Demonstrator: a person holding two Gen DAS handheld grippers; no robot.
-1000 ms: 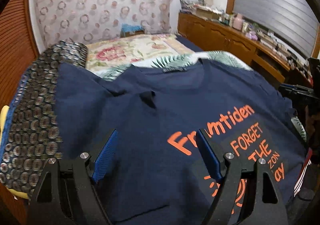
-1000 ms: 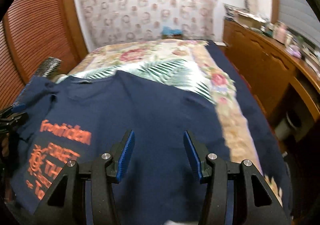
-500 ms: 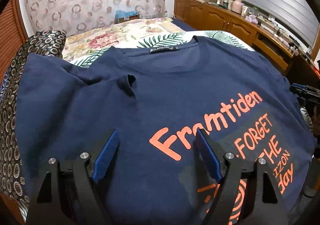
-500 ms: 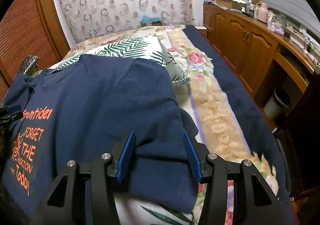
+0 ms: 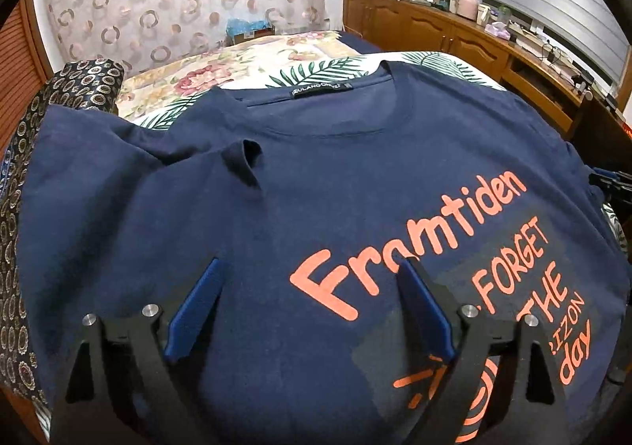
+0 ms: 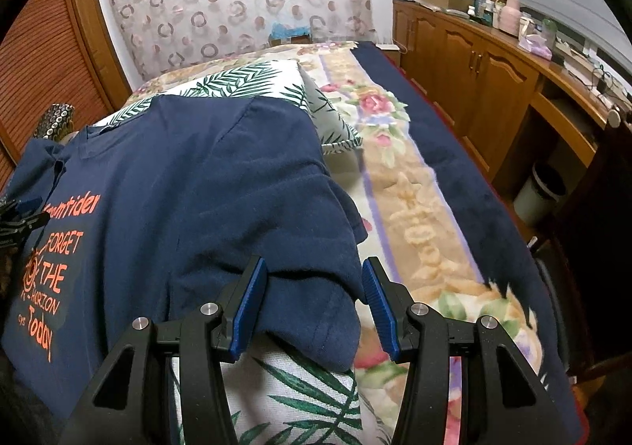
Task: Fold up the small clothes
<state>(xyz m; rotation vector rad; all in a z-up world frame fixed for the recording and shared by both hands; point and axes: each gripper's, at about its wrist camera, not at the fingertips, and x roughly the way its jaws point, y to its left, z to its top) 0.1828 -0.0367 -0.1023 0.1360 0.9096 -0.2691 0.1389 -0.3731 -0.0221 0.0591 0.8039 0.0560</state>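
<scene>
Bed (image 6: 414, 208) bare beyond shirt (image 6: 197, 188) hem; right gripper (image 6: 314, 302) apart astride sleeve edge; left gripper (image 5: 308, 306) just widened, holding nothing.

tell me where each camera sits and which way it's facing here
Left wrist: sits on the left claw, angled down over the navy t-shirt chest print; its own two fingers show, spread wide, having just opened further, nothing between them.
Right wrist: sits on the right claw, angled down at the shirt's sleeve by the floral blanket; its fingers straddle the sleeve without pressing it.
Shared: the same shirt, leaf-print pillow, curtain and wooden cabinets; each glimpses the other claw at its edge.
</scene>
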